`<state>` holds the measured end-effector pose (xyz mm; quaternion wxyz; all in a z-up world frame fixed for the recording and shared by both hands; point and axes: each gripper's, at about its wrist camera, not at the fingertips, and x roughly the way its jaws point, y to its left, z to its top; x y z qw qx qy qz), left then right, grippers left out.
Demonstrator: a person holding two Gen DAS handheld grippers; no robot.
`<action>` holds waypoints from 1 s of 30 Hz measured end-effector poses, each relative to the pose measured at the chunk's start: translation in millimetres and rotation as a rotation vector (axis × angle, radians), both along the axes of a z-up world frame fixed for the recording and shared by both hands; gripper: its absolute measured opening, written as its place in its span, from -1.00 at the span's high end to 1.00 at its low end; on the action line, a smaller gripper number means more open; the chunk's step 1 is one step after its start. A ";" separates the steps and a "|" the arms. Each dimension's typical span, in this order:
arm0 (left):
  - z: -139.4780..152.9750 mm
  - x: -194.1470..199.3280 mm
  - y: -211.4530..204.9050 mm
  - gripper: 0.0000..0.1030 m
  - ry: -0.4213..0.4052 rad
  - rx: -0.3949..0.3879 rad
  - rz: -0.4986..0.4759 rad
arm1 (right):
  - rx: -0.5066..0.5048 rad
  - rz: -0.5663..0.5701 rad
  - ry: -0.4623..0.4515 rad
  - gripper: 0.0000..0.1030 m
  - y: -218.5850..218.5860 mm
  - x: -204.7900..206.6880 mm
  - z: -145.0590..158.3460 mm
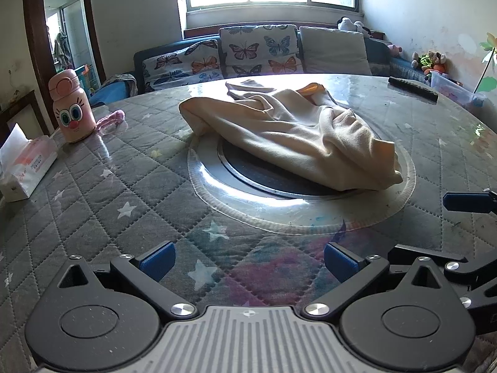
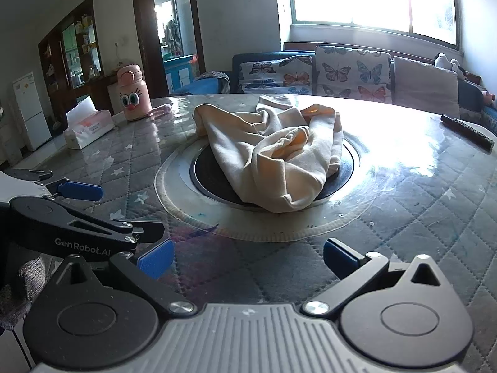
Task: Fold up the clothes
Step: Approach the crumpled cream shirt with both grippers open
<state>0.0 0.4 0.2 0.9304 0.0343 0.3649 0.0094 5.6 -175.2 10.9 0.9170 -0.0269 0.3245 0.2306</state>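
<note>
A cream garment [image 1: 289, 130] with an orange inner patch lies crumpled on the round table, draped over the dark round inset at its middle; the right wrist view shows the garment [image 2: 273, 155] from the other side. My left gripper [image 1: 248, 259] is open, hovering over the quilted cover near the table's front edge, well short of the cloth, nothing between its blue pads. My right gripper [image 2: 248, 259] is open too, equally short of the cloth. The left gripper [image 2: 77, 217] shows at the left of the right wrist view. A blue pad of the right gripper [image 1: 466, 202] shows at the right edge of the left wrist view.
A pink cartoon bottle [image 1: 73, 108] and a tissue box [image 1: 25, 164] stand at the table's left. A black remote [image 1: 413, 88] lies at the far right. A sofa with butterfly cushions [image 1: 245, 49] sits behind the table under a bright window.
</note>
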 end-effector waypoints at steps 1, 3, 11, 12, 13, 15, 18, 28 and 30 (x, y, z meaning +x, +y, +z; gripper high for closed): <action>0.2 0.0 0.4 -1.00 -0.002 0.000 -0.001 | 0.006 0.000 -0.009 -1.00 -0.1 0.3 0.3; 0.7 -0.1 1.2 -1.00 -0.005 -0.001 -0.004 | 0.011 -0.002 -0.016 -1.00 -0.4 1.3 1.3; 0.5 3.6 0.7 -1.00 -0.007 0.004 -0.016 | 0.002 -0.007 0.008 -1.00 0.4 4.8 0.2; 0.3 5.0 -1.0 -1.00 -0.004 0.008 -0.016 | -0.002 -0.007 0.008 -1.00 0.9 4.7 -0.3; 0.3 5.4 -1.0 -1.00 -0.004 0.009 -0.016 | -0.005 -0.007 0.010 -1.00 1.5 5.2 -0.5; 0.6 5.6 0.1 -1.00 -0.005 0.010 -0.015 | -0.005 -0.006 0.023 -1.00 2.1 10.6 0.9; 1.0 8.1 0.7 -1.00 -0.001 0.014 -0.010 | -0.003 -0.001 0.030 -1.00 1.8 11.4 0.0; 4.1 21.2 -1.3 -1.00 -0.001 0.032 -0.020 | -0.005 -0.002 0.029 -1.00 1.5 20.0 2.7; 5.0 23.9 -0.5 -1.00 -0.001 0.032 -0.019 | -0.009 -0.001 0.027 -1.00 1.9 21.7 3.5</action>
